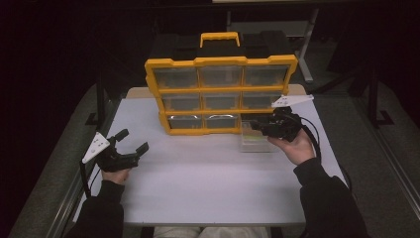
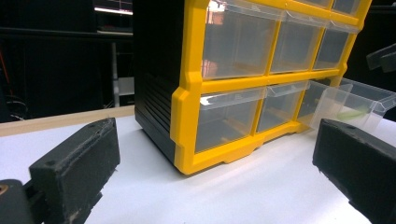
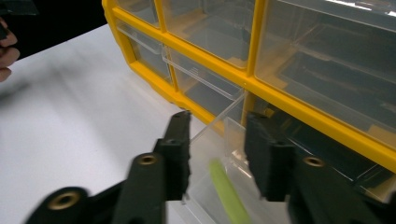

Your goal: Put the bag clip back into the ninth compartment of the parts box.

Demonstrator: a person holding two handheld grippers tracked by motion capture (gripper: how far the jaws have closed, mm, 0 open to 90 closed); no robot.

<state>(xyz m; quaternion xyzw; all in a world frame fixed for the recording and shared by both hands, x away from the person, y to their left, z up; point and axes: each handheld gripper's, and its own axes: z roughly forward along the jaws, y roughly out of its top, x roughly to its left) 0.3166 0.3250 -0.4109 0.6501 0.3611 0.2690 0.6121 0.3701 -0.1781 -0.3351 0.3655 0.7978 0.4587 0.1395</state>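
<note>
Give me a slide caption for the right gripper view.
Right gripper open over a pulled-out clear drawer holding a green stick, beside the yellow organizer.

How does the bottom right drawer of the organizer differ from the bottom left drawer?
The bottom right drawer is pulled out onto the table; the bottom left drawer sits closed in the yellow frame. The right one holds a green stick and has the right gripper over it; the left looks empty. Both are clear plastic.

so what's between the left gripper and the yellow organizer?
Nothing: in the high view only bare white table separates the left gripper from the organizer.
</note>
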